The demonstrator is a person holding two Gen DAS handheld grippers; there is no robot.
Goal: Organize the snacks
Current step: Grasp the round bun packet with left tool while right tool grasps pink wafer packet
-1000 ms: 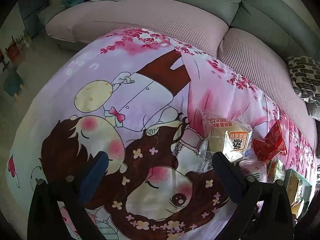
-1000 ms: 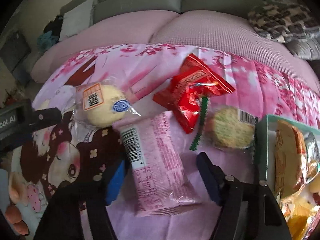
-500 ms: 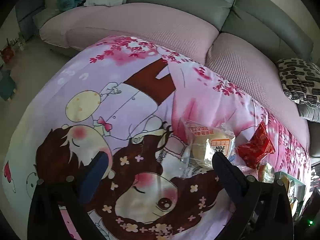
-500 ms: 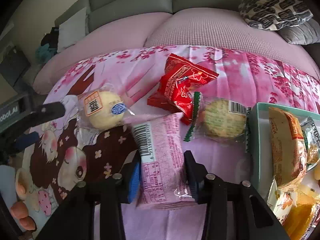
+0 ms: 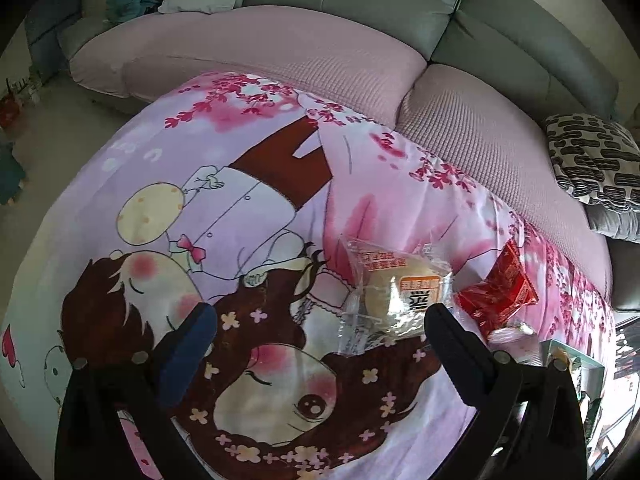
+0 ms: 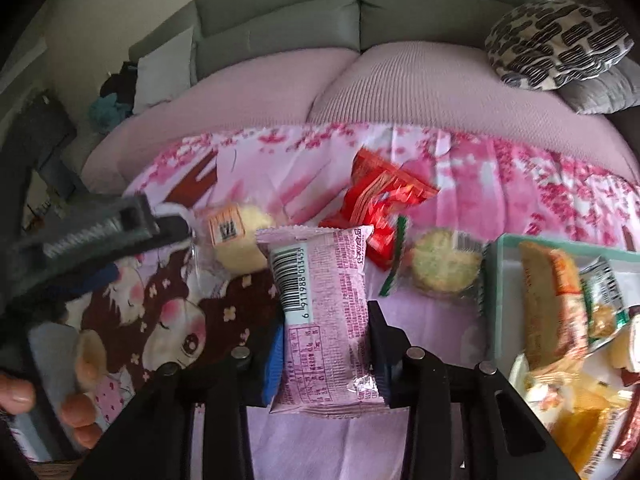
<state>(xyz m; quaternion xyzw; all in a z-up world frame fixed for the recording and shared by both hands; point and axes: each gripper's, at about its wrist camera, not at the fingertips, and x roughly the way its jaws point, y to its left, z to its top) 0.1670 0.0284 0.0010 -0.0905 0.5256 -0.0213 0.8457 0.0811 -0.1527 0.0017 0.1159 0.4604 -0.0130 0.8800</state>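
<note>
1. pink wrapped snack (image 6: 324, 312) with a barcode is clamped between the right gripper (image 6: 326, 344) fingers, pads pressing both long sides, its far end tipped up off the cloth.
2. cartoon-print cloth (image 5: 240, 208) covers the surface in front of a grey sofa (image 5: 360, 4) with pink seat covers.
3. left gripper (image 5: 320, 332) fingers stand wide apart over the cloth, nothing between the pads; its right finger is just beside the bun packet.
4. clear bun packet (image 5: 396, 300) lies on the cloth, left of the pink snack in the right wrist view.
5. red packet (image 6: 380, 208) and round green-edged cracker pack (image 6: 440, 264) lie beyond the pink snack.
6. teal box (image 6: 494, 300) at right holds several snack packs.
7. fingertips (image 6: 78, 412) of a hand show at bottom left of the right wrist view.
</note>
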